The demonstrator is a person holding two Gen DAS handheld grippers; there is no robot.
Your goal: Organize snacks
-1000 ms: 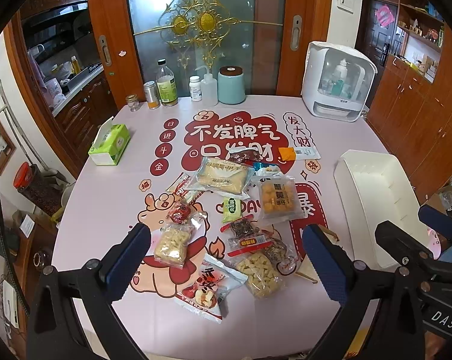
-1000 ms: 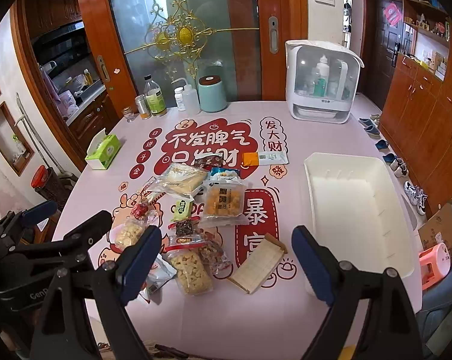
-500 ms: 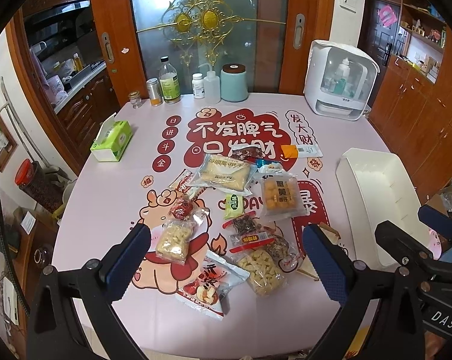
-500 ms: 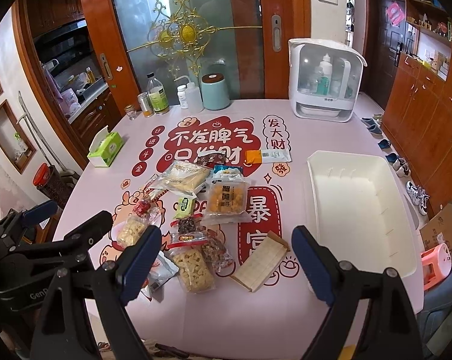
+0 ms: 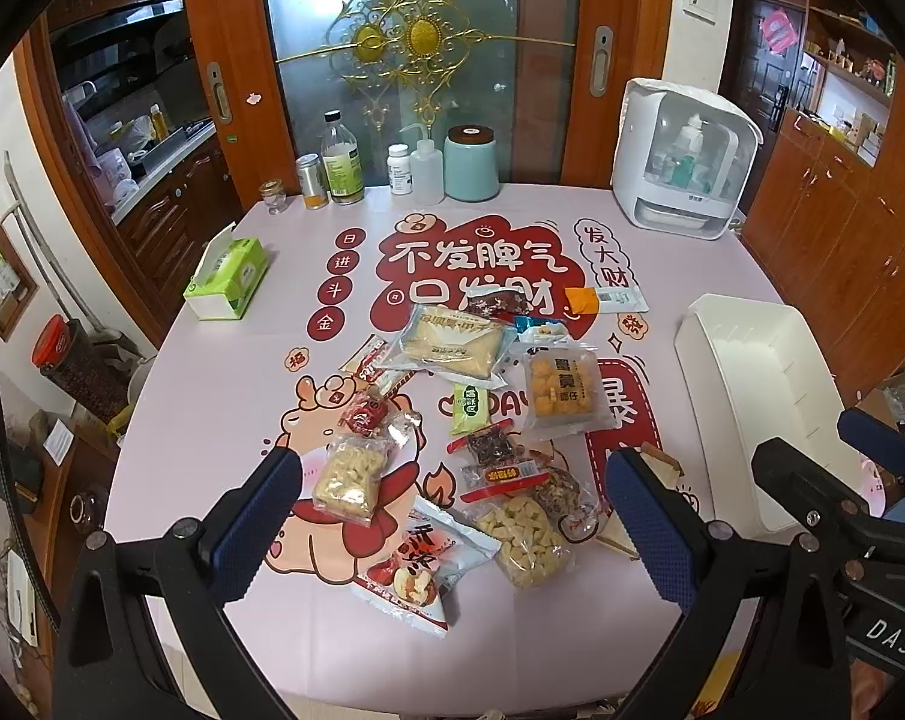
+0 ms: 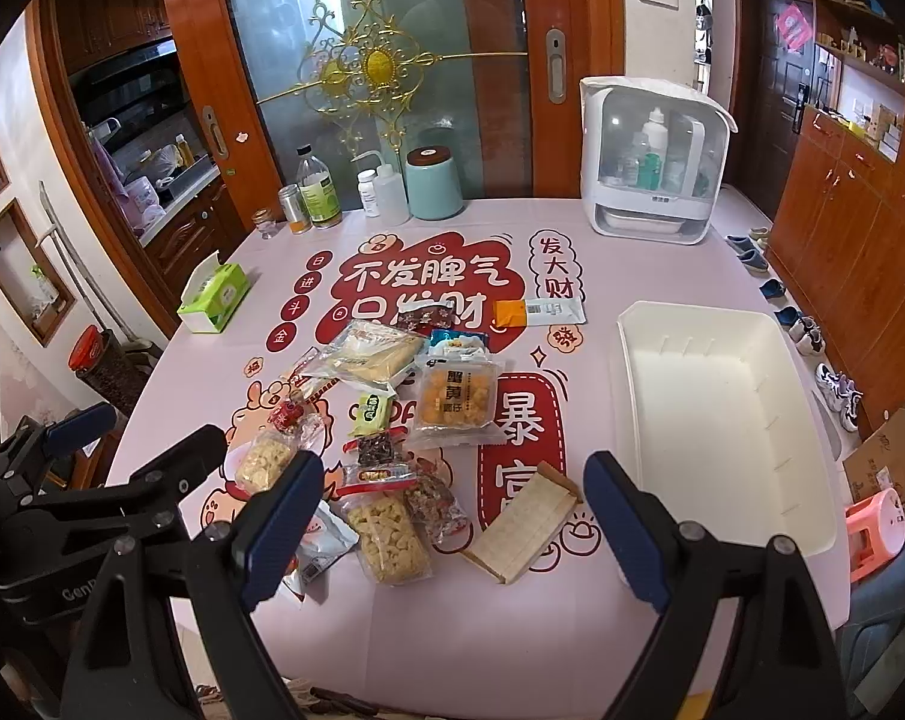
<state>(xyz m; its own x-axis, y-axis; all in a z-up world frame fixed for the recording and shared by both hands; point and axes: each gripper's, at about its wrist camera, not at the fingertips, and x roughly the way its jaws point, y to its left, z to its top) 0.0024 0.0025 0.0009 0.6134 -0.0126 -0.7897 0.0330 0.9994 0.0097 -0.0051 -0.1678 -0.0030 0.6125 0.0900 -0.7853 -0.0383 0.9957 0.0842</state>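
Both the left gripper (image 5: 449, 516) and right gripper (image 6: 452, 516) hover with fingers spread and empty above the near worktop edge; snack packets (image 6: 386, 531) lie loose mid-worktop, and the white bin (image 6: 722, 420) at the right edge awaits them.

The left gripper (image 5: 452, 516) hangs with jaws spread wide, blue pads (image 5: 650, 525) facing each other, nothing between. The right gripper (image 6: 452, 525) sits just beside it, level, equally wide apart and empty.

Behind the table (image 6: 452, 630) stands a sliding glass door (image 6: 368, 78) with wooden frame and gold ornament. Wooden cabinets (image 6: 842, 228) line the right wall.
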